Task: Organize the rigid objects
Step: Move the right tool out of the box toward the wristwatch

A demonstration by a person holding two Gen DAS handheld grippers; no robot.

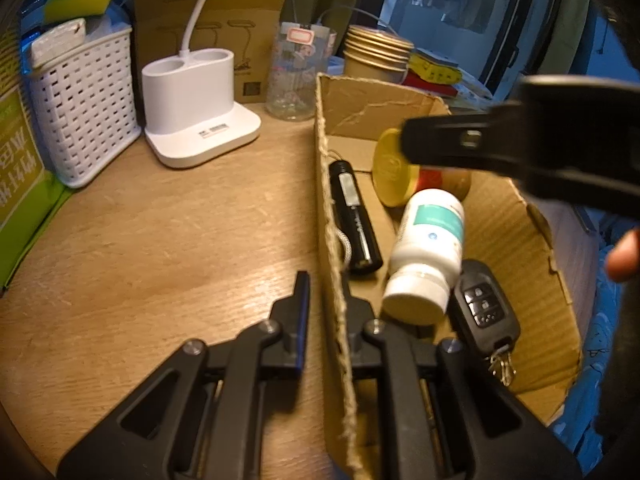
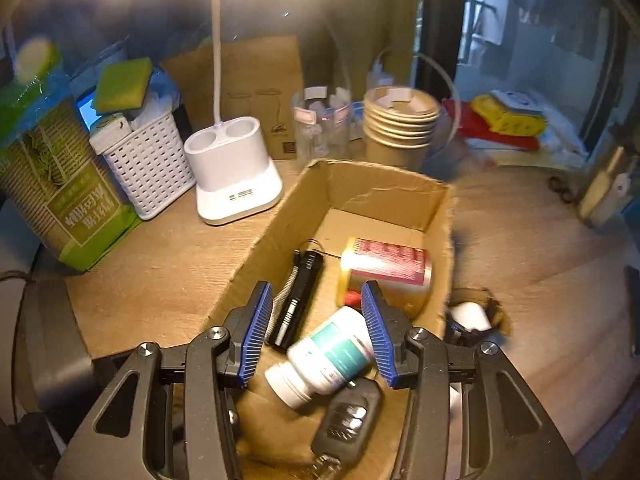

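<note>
Left gripper (image 1: 326,312) pinches brown cardboard box (image 1: 516,216) wall, steadying it; right gripper (image 2: 318,334) open, empty.
White pill bottle (image 2: 326,356) lies inside, near front wall.

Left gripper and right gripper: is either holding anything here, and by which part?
The left gripper pinches the cardboard box by its left side wall. The right gripper is open above the box, holding nothing.
</note>
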